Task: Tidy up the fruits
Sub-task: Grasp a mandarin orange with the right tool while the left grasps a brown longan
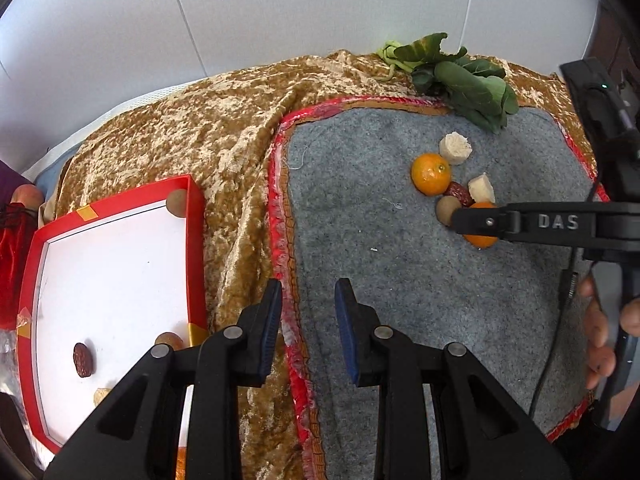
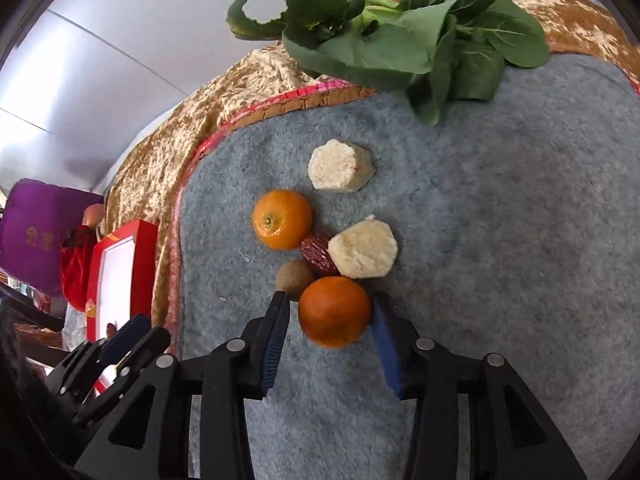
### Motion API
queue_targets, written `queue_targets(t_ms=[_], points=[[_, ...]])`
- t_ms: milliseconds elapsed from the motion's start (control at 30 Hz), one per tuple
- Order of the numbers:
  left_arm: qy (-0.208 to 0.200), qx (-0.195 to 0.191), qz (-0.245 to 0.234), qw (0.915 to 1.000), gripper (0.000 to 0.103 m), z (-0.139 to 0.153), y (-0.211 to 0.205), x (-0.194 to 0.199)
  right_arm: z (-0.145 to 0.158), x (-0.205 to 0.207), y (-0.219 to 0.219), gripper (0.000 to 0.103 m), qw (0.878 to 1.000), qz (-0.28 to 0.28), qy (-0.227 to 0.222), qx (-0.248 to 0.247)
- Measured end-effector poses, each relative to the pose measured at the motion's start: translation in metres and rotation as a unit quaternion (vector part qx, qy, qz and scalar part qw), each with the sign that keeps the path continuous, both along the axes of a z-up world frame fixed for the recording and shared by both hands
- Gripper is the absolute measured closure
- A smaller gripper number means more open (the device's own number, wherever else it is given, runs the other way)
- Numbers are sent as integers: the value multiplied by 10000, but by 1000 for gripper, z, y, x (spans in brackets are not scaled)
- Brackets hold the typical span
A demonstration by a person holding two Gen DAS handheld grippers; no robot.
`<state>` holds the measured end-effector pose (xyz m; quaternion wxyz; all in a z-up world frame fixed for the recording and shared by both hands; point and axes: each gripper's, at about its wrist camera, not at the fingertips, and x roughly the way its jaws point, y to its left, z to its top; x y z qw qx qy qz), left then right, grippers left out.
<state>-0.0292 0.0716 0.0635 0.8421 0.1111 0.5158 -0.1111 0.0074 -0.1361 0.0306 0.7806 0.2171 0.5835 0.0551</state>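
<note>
An orange lies on the grey mat between the fingers of my right gripper. The jaws stand open around it, with a small gap on the left side. Just beyond it sit a brown round fruit, a red date, two pale cut chunks and a second orange. My left gripper hovers over the mat's red edge, slightly open and empty. To its left lies the red box, holding a date and two brown fruits.
Leafy greens lie at the mat's far edge. A gold cloth covers the table under the mat and the box. A purple box and a red bag stand beyond the red box. A person's hand holds the right gripper.
</note>
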Motion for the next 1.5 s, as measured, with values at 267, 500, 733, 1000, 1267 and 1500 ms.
queue_targets(t_ms=[267, 500, 733, 1000, 1267, 1500], points=[[144, -449, -262, 9985, 79, -1, -18, 1, 4, -7, -21, 67, 9997, -207, 6, 156], [309, -695, -668, 9949, 79, -16, -61, 5, 28, -22, -71, 67, 9953, -832, -164, 470], [184, -485, -814, 9953, 79, -29, -91, 16, 33, -27, -93, 67, 9919, -1069, -212, 656], [235, -792, -906, 9925, 79, -29, -99, 26, 33, -29, -96, 67, 9921, -1015, -189, 711], [224, -681, -982, 9926, 80, -40, -107, 33, 31, -34, -106, 67, 9922, -1041, -133, 676], [78, -675, -1111, 9915, 84, -42, -115, 33, 31, -34, -100, 67, 9927, -1010, -125, 642]])
